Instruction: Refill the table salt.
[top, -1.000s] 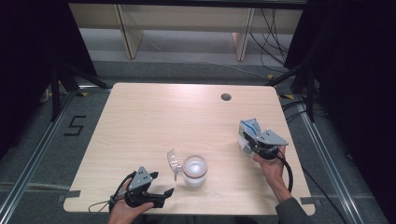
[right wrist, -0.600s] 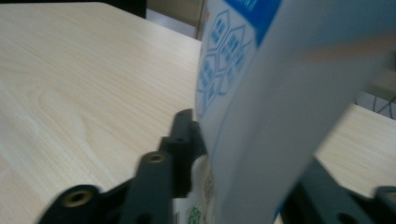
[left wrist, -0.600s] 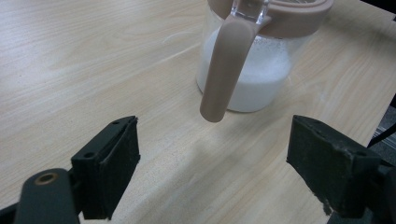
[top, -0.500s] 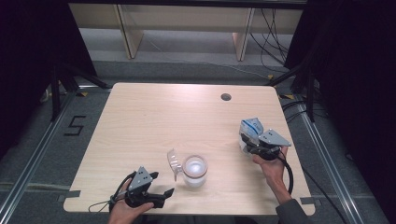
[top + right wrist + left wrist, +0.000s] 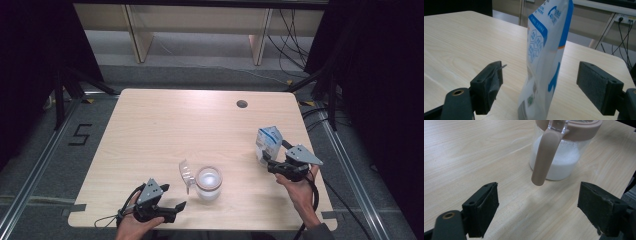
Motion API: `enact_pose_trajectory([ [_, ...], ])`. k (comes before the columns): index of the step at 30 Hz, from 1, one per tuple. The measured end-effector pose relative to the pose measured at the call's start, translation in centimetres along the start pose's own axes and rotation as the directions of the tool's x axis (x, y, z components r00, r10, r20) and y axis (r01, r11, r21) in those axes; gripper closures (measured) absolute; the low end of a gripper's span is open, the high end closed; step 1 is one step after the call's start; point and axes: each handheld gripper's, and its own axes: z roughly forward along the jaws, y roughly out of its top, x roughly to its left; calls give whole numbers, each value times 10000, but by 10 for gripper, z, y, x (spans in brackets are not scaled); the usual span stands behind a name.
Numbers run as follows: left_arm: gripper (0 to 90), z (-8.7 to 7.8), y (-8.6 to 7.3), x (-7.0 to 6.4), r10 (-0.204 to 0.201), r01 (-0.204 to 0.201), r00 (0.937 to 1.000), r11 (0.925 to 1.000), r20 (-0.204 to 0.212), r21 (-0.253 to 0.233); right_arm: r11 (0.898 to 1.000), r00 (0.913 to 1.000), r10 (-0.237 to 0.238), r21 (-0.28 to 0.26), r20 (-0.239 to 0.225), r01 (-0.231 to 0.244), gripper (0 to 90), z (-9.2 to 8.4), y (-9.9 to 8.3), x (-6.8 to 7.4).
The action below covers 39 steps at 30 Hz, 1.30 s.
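A white and blue pouch (image 5: 268, 142) stands upright on the right side of the wooden table (image 5: 160, 130). My right gripper (image 5: 270, 162) is just behind it; its jaws have just been opening. In the right gripper view the pouch (image 5: 546, 57) stands between the wide-apart pads (image 5: 594, 87) without touching them. A glass jar (image 5: 208, 182) of white powder sits near the front middle, its hinged lid (image 5: 186, 173) flipped open to the left. My left gripper (image 5: 175, 210) rests open at the front edge. In its own view the left gripper (image 5: 539, 212) faces the jar (image 5: 564, 162) and its pinkish clasp (image 5: 545, 157).
A round cable hole (image 5: 242, 104) sits in the far right part of the tabletop. Shelving legs and cables stand on the floor beyond the table. Dark curtains flank both sides.
The right gripper's jaws have parted from the pouch and the hand has drawn back a little toward the right and lifted slightly. The pouch stays standing. The left gripper has not moved.
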Motion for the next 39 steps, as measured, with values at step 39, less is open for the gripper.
enact_pose_trajectory([
  [39,163,3,1,-1,-84,84,10000,10000,-24,-52,9901,9927,43,1399,-1209,127,204,-49,-21,33],
])
